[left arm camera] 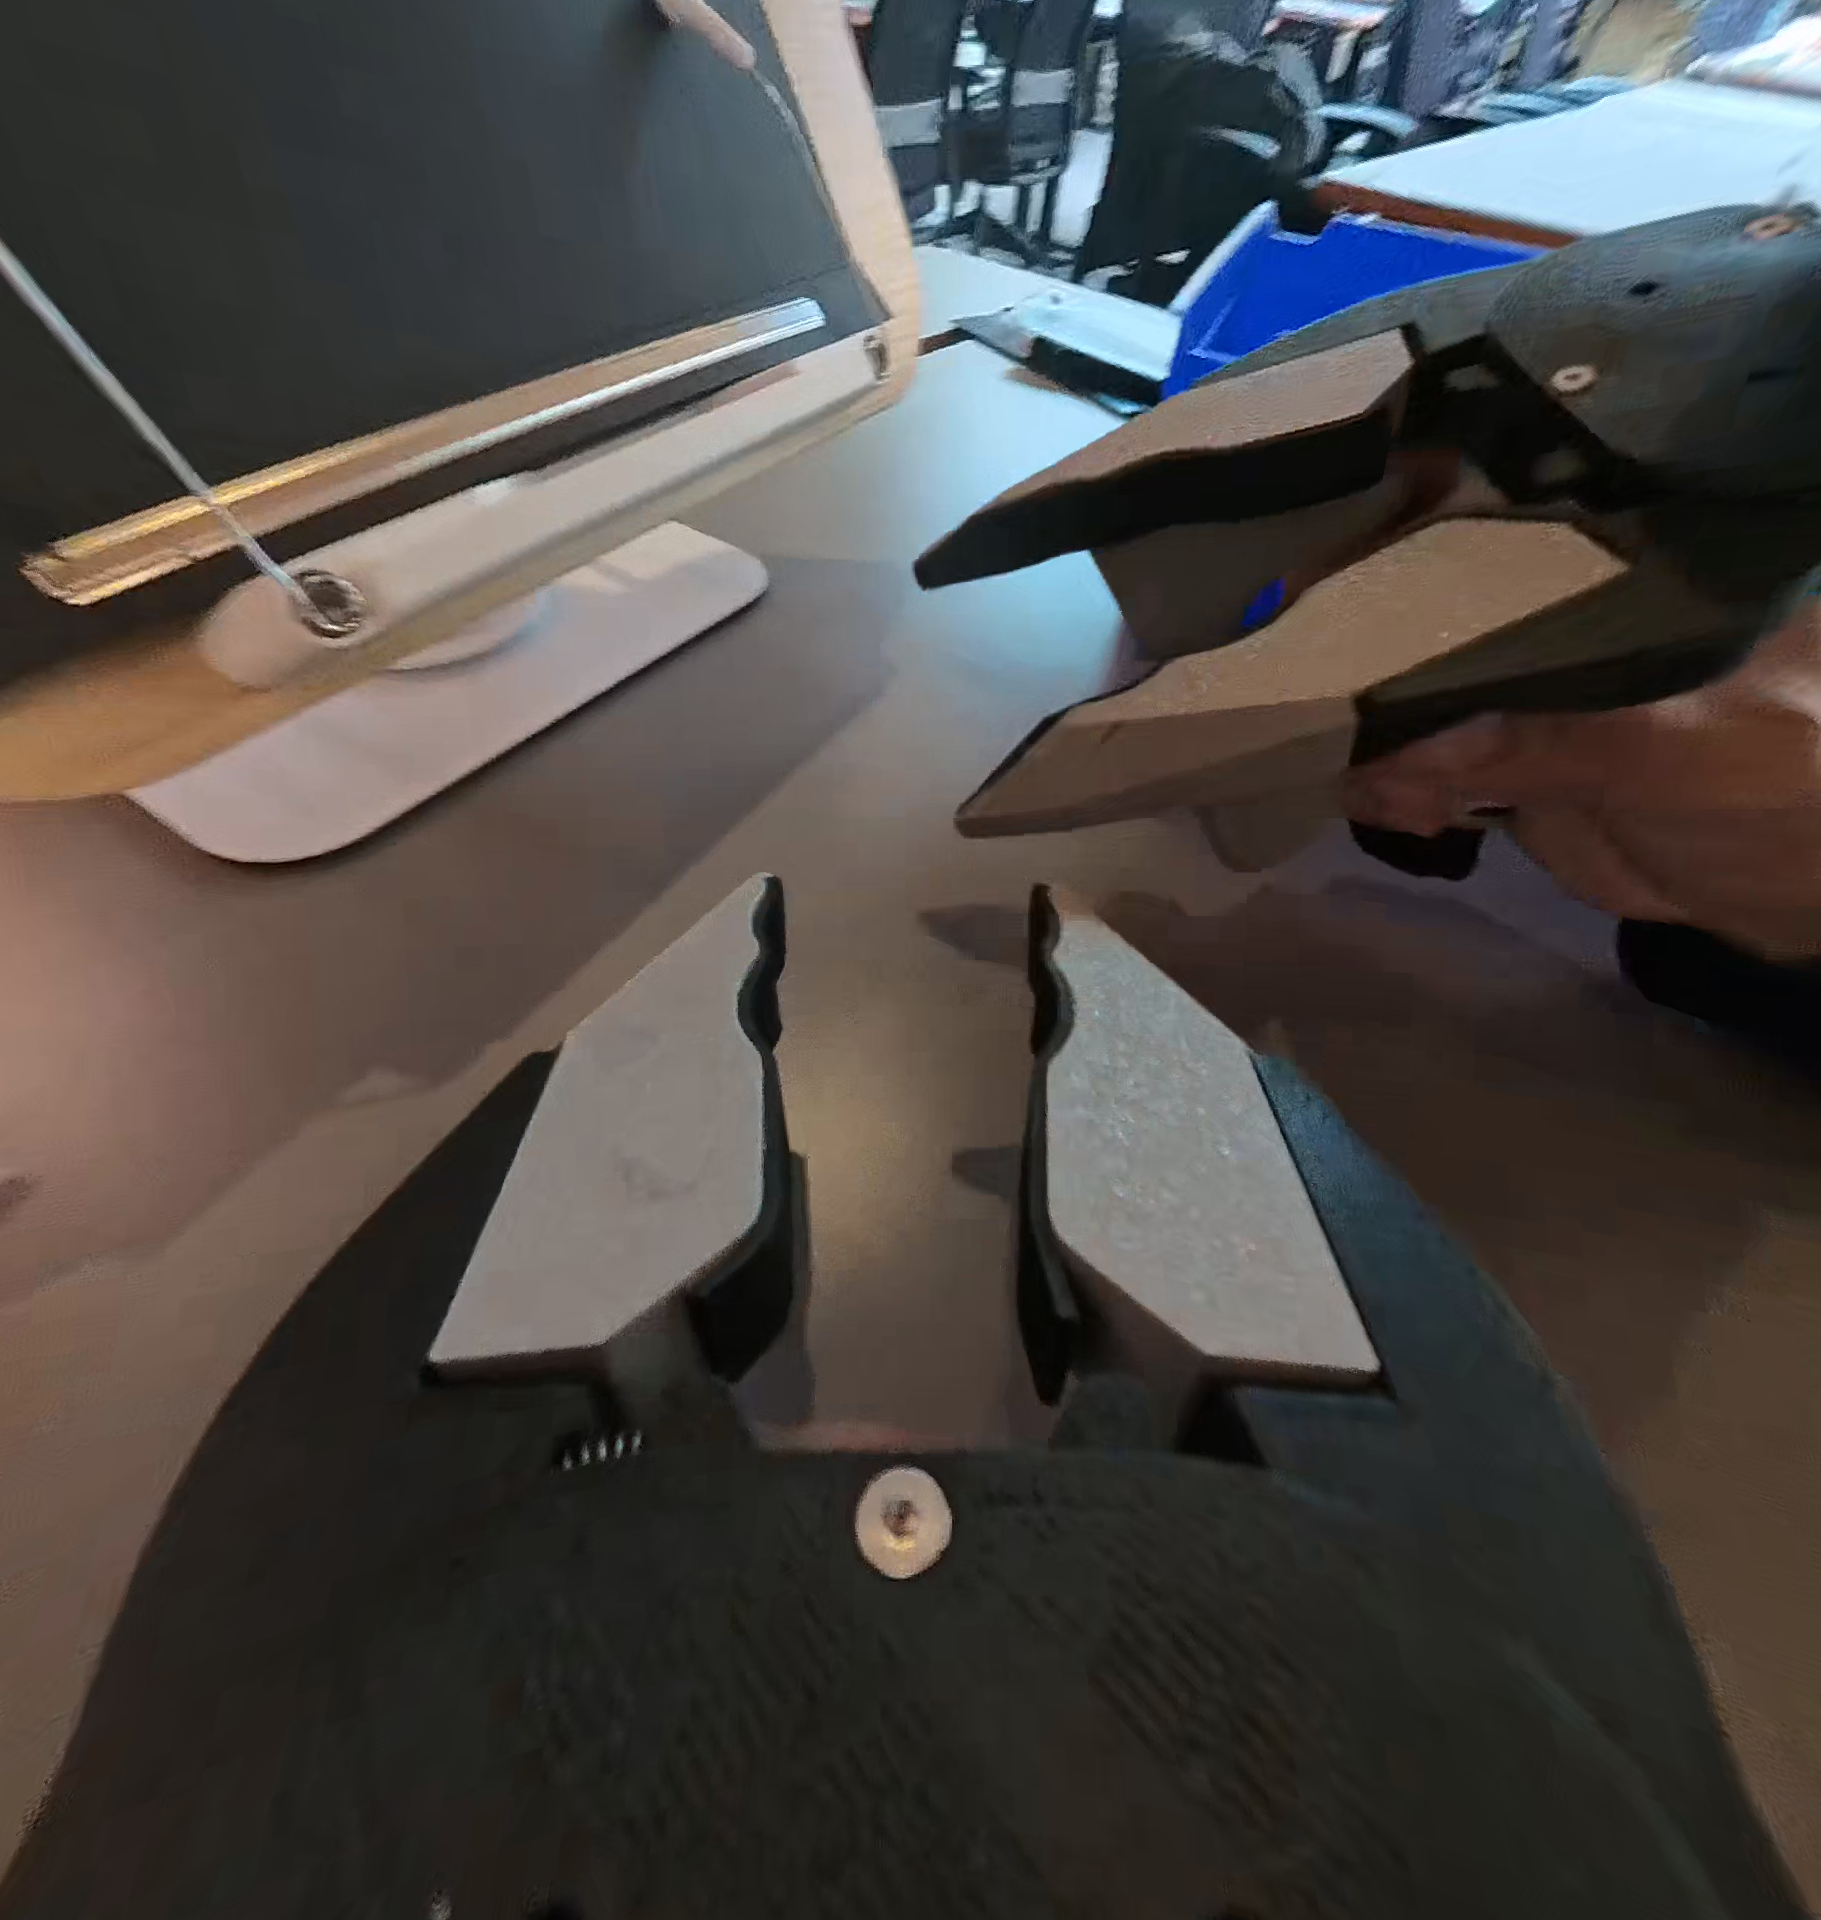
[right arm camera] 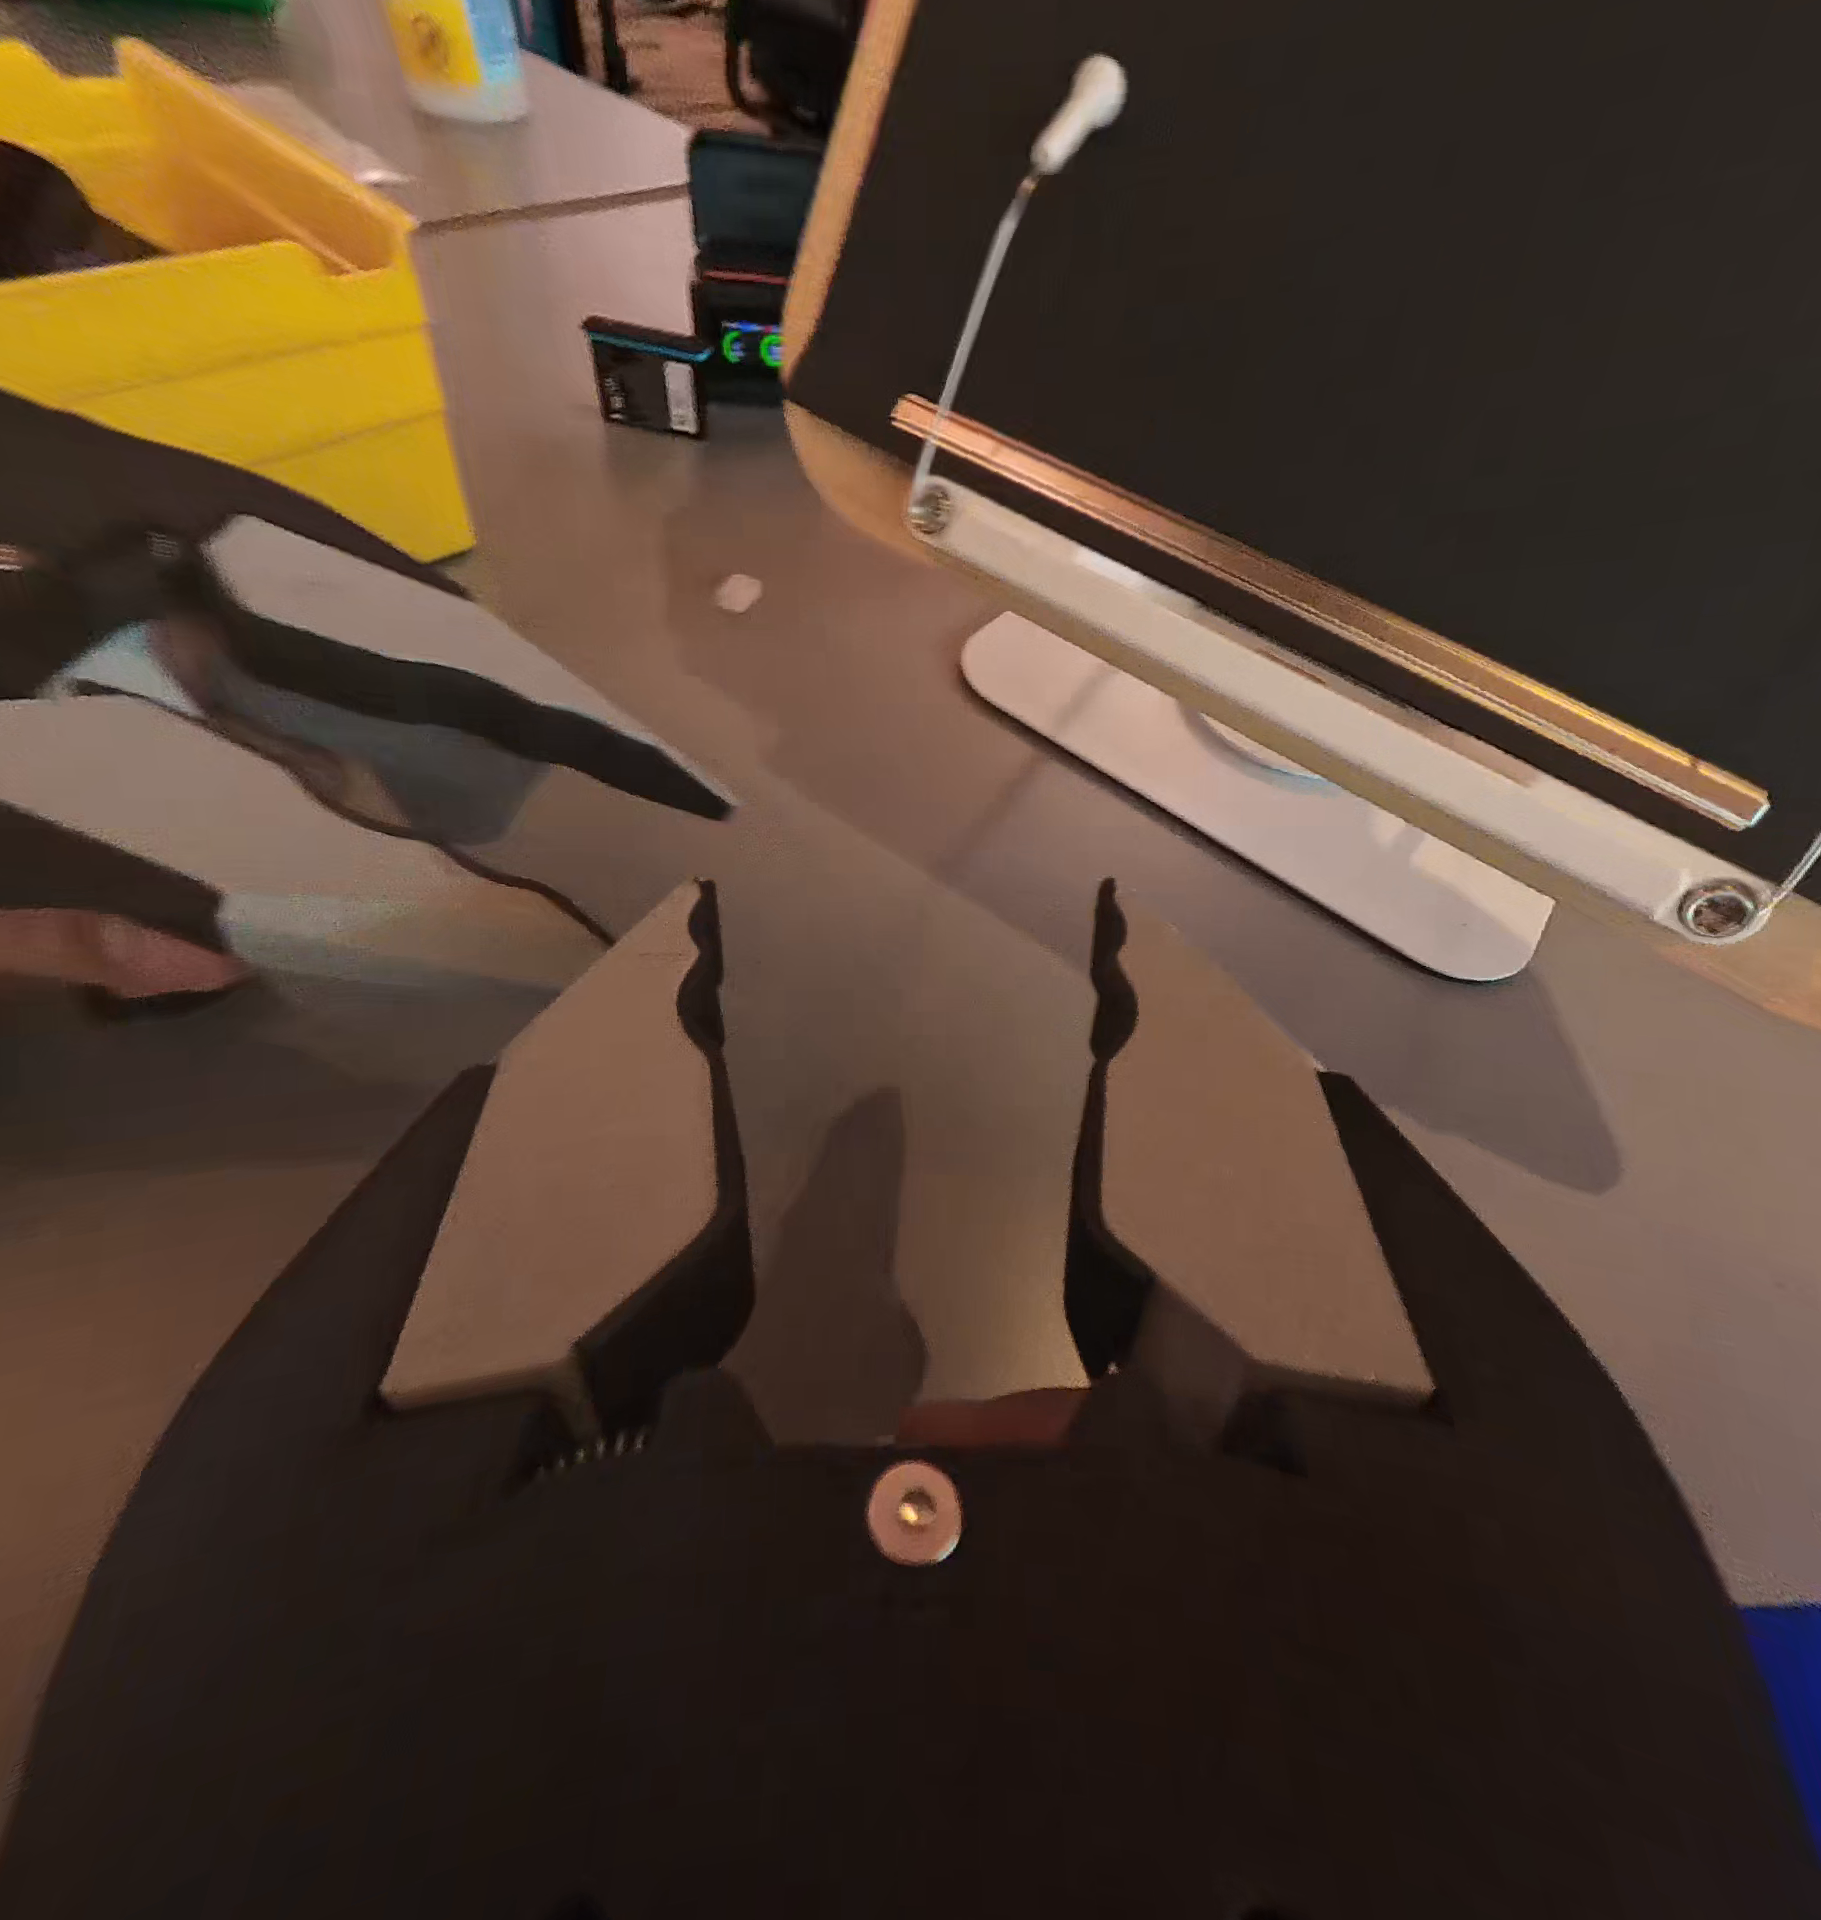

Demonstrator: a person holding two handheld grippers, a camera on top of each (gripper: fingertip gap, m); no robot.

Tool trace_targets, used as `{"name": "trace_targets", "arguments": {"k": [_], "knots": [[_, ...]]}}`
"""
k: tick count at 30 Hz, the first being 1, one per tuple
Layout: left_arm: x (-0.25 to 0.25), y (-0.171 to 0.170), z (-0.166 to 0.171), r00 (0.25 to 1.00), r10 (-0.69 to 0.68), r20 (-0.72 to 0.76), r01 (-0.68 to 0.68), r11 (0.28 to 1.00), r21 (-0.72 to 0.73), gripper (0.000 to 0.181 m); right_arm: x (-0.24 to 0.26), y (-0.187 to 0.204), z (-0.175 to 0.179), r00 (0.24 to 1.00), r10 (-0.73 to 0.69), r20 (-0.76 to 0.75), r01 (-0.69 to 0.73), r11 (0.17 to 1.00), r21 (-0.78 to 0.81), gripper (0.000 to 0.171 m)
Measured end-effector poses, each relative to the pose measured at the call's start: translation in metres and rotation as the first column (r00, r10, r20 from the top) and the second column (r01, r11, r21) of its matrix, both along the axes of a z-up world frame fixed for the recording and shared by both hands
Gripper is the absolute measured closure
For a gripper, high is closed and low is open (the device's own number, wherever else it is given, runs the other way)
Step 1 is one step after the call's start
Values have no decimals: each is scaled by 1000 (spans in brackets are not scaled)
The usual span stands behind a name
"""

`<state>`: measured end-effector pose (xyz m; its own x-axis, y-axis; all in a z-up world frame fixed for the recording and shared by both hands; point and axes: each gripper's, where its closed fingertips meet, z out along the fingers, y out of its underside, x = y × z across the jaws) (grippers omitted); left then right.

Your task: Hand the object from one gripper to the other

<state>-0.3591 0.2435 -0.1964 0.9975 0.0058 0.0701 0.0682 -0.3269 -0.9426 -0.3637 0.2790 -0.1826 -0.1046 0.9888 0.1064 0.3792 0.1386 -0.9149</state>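
**Apparently Nothing in Hand as Two Grippers Are Facing Off Above the Tabletop**

You are holding the left gripper (left arm camera: 904, 894) low over the grey tabletop (right arm camera: 885, 727) with its fingers (left arm camera: 636, 1122) spread apart and nothing between them. The right gripper (right arm camera: 904, 891) is angling in from your right, its fingers parted as well and gripping nothing that either view shows. The two tools are pointing towards each other, near but not touching, in front of a black stand (right arm camera: 1405, 312) with a wooden edge and a clear ledge.

Neither view is showing for certain which object you are meant to pass. Two loose candidates are lying on the tabletop, beyond the right gripper. One is a small black pack (right arm camera: 648, 382) standing near the yellow bin (right arm camera: 262, 343). The other is a tiny pale scrap (right arm camera: 737, 592) lying flat, well apart from both grippers.

The black pack is looking stiff, light and smooth-sided, so it is likely to slip under a loose pinch. You are probably best taking it across its broad faces near one end, leaving the other end free for the receiving fingers. The pale scrap is looking thin and very light. It is likely to be awkward to lift off the flat surface, and there is little of it to share between two grips.
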Motion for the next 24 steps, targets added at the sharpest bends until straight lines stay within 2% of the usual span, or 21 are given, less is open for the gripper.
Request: {"name": "trace_targets", "arguments": {"k": [2, 5, 10, 16, 24], "knots": [[-11, -2, -3, 998, 57, -30, -57, 998, -21, 137, -5, 7, 1, 999, 17, -37, -17, 1000, -10, 98], [-10, -1, -6, 999, 44, -17, -44, 998, -41, 136, -2, 16, -6, 999, 38, -34, -38, 999, 6, 101], [-7, 2, -11, 998, 33, -62, -38, 996, -75, 141, -1, 0, -26, 993, 112, 27, -106, 981, -164, 103], [-6, 1, -11, 997, 31, -69, -36, 997, -70, 139, -3, -7, -23, 994, 114, 4, -112, 984, -139, 107], [-7, 0, -5, 990, 61, -125, -65, 997, -28, 142, 6, -6, -18, 995, 103, -19, -105, 971, -215, 101]]}}
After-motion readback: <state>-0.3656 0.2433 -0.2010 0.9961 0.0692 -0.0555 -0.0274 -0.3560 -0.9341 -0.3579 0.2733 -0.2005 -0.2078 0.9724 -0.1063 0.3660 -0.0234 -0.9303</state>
